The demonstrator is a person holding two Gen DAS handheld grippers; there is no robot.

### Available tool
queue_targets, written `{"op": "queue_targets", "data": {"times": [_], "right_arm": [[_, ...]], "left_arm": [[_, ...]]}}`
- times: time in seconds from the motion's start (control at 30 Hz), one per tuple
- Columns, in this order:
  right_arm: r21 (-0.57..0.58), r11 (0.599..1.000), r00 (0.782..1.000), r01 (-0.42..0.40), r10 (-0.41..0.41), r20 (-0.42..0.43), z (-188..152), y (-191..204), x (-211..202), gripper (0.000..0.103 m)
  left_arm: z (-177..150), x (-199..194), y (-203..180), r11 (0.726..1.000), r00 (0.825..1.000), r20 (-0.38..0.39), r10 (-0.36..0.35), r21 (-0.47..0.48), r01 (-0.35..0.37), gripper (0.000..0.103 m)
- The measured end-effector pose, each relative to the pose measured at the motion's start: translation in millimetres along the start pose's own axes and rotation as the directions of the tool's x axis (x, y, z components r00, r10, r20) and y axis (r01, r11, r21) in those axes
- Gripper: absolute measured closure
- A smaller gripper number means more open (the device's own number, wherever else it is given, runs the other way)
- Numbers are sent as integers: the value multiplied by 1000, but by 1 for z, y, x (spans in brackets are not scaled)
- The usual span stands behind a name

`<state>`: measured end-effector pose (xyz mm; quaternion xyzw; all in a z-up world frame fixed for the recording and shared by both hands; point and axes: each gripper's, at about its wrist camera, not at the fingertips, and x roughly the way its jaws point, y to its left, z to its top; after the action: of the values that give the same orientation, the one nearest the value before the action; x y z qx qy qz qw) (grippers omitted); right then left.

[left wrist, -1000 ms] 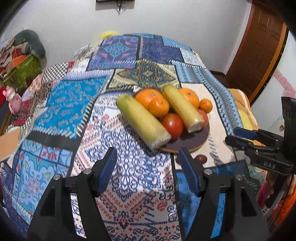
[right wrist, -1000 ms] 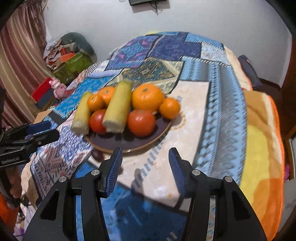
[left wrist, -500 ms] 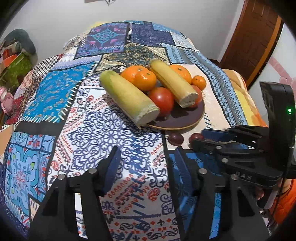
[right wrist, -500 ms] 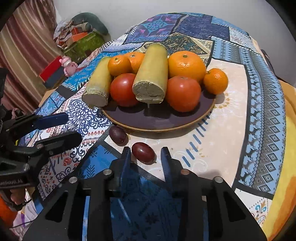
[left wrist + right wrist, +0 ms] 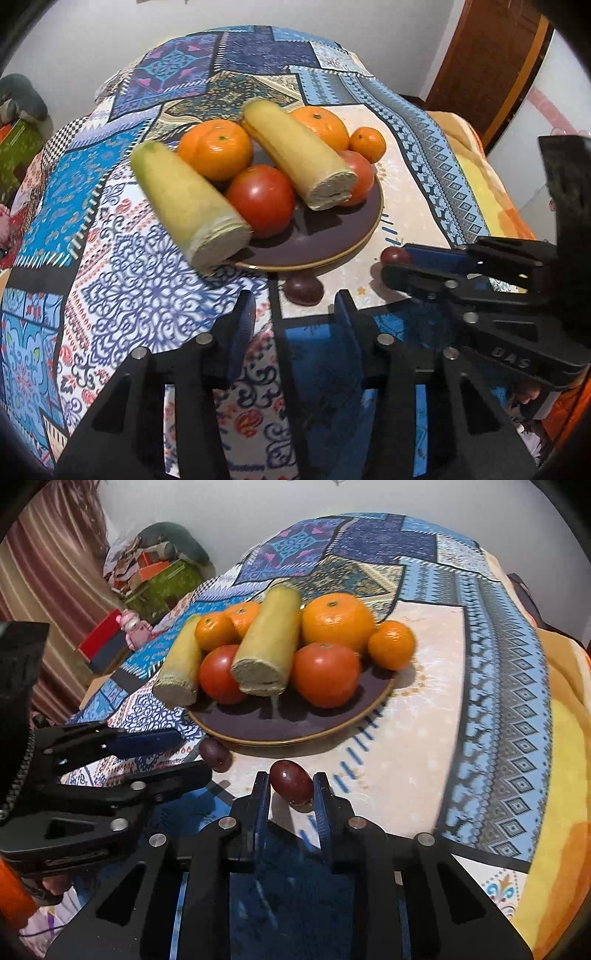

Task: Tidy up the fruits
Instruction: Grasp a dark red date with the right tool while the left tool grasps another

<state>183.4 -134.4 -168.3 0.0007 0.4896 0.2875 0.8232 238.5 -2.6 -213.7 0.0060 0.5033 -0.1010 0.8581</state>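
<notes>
A dark plate (image 5: pixel 332 236) (image 5: pixel 295 727) holds oranges (image 5: pixel 338 622), tomatoes (image 5: pixel 325 674) and two pale corn cobs (image 5: pixel 188 201). Two dark red grapes lie on the cloth in front of it. My right gripper (image 5: pixel 291 786) is shut on one grape (image 5: pixel 291 782), which also shows in the left wrist view (image 5: pixel 393 255). My left gripper (image 5: pixel 295 317) is open with the other grape (image 5: pixel 303 288) (image 5: pixel 215 752) just ahead between its fingertips, untouched.
The table wears a patchwork cloth (image 5: pixel 122 266) that drops off at the near edge. A wooden door (image 5: pixel 491 62) is at the far right. Boxes and a pink toy (image 5: pixel 133 626) sit by the curtain on the left.
Both grippers moved in toward the plate's front. My right gripper closed on the right grape. My left gripper came up to the left grape and narrowed a little.
</notes>
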Motion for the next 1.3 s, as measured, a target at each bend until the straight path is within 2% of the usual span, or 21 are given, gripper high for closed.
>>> {"op": "queue_targets", "data": {"times": [0.23, 0.37, 0.47, 0.9, 1.1, 1.3], "right_arm": [[10, 1000, 1000, -10, 10, 28, 1, -4, -8, 81], [8, 1000, 999, -17, 17, 32, 1, -4, -8, 81], [6, 1000, 999, -21, 20, 35, 1, -3, -9, 81], [6, 1000, 998, -22, 22, 60, 8, -1, -15, 81], [-10, 1000, 997, -22, 23, 72, 18, 6, -12, 81], [-35, 999, 999, -8, 10, 54, 26, 11, 4, 81]], "left_arm": [[7, 13, -10, 999, 999, -19, 26, 28, -26, 67], [8, 18, -9, 999, 999, -29, 38, 24, -37, 77], [7, 16, -10, 999, 999, -25, 34, 26, -34, 81], [0, -10, -2, 1000, 1000, 11, 13, -6, -13, 81], [11, -26, 2, 1000, 998, 67, 5, -26, -3, 81], [22, -20, 3, 999, 997, 73, 5, -33, -3, 81]]}}
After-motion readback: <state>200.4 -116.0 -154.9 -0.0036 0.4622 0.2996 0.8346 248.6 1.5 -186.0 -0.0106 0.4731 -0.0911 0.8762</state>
